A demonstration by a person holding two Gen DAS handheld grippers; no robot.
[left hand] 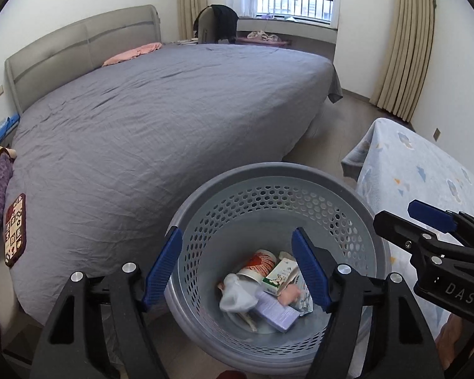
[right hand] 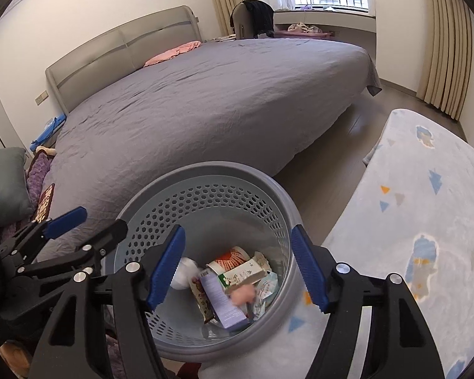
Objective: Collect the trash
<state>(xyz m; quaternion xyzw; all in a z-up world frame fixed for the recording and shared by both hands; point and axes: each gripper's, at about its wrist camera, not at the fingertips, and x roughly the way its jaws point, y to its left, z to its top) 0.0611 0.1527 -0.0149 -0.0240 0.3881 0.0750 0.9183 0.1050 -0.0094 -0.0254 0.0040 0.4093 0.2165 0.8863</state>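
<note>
Both tools stand over the grey perforated trash basket (left hand: 268,208), which sits on the floor between the bed (left hand: 161,120) and a low piece covered by a pale blue patterned blanket (right hand: 410,221).

**Tool state.** The left tool (left hand: 241,268) has its jaws spread wide with nothing between the pads. The right tool (right hand: 240,267) is likewise wide and empty. No earlier view is available, so no motion is reported.

**Location of the task's things.** The collected trash lies at the basket bottom: a red-and-white paper cup (left hand: 259,262), a small green-and-white carton (left hand: 278,276), a lilac box (right hand: 221,300), a pale crumpled bag (left hand: 237,293) and a blurred pink item (right hand: 243,295) (the blur suggests it is in free fall, though this is a judgement).

**Governing relation.** The basket opening lies directly ahead of and below both tools, each pointing steeply down into it. From the left wrist view the right tool (left hand: 426,221) appears just beside, toward the blanket side; neither is clearly nearer the basket.

**Next move (judgement).** The bed cover shows no obvious trash; remaining litter, if any, is outside these views, so either tool must turn away from the basket.
</note>
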